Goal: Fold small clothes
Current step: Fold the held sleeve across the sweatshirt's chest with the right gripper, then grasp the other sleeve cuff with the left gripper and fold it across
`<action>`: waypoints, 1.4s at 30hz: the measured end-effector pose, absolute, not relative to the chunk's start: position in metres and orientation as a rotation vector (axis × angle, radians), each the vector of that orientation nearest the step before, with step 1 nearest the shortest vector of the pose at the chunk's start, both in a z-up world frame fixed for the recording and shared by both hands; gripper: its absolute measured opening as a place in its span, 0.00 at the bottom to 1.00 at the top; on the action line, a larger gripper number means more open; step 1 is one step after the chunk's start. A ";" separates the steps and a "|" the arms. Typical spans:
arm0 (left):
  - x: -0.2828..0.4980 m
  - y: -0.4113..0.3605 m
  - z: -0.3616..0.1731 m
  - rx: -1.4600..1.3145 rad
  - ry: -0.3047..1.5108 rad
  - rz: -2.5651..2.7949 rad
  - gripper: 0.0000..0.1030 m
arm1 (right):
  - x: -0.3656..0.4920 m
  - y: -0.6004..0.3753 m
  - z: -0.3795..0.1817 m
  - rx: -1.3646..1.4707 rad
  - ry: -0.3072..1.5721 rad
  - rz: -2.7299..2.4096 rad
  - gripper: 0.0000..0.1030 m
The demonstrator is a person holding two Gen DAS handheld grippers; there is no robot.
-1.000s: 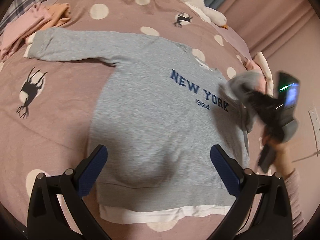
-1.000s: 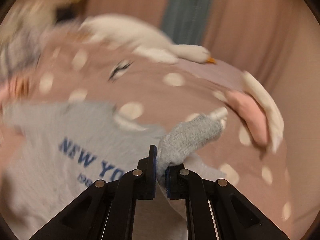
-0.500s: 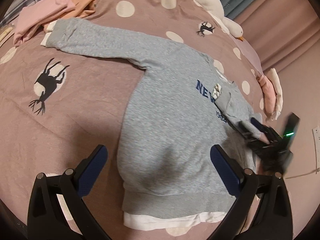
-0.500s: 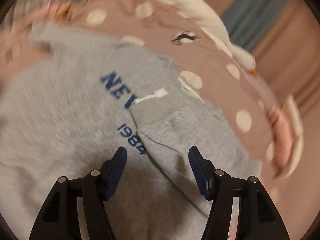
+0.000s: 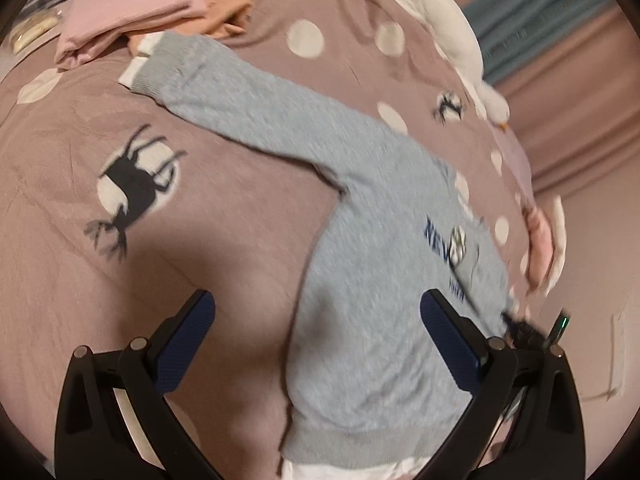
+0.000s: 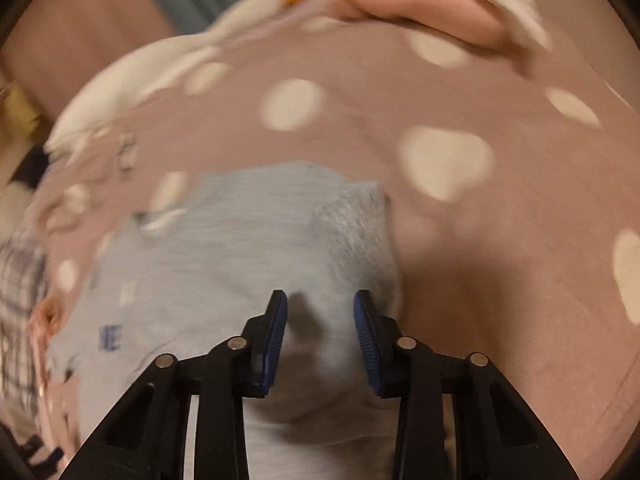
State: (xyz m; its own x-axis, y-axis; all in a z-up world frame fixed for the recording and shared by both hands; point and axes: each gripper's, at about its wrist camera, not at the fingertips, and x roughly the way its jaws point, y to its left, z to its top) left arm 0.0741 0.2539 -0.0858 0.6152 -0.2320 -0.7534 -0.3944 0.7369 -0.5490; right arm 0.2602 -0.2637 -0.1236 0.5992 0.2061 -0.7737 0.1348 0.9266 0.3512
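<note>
Right gripper (image 6: 320, 340) no longer pinches sleeve (image 6: 356, 232); sleeve now lies folded across sweatshirt (image 5: 380, 320) chest, hiding most lettering, only "NEW" readable. Right jaws closing, part-spread over grey fabric, not pressing. Left gripper (image 5: 316, 344) spread wide, empty, above sweatshirt flat on spotted bedspread (image 5: 240, 200). Pink folded clothes (image 5: 132, 20) beyond.

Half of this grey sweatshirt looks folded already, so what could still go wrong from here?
1. The right gripper is closing over the edge of the grey New York sweatshirt; it may pinch several layers and drag the folded sleeve loose.
2. The long sleeve ends beside the folded pink clothes; lifting it could disturb them.
3. The soft dotted bedspread may let the fabric wrinkle.
</note>
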 end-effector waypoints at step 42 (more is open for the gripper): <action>0.169 0.404 -0.091 -0.981 0.770 0.391 0.15 | 0.118 -0.239 -0.089 0.309 0.760 0.159 0.49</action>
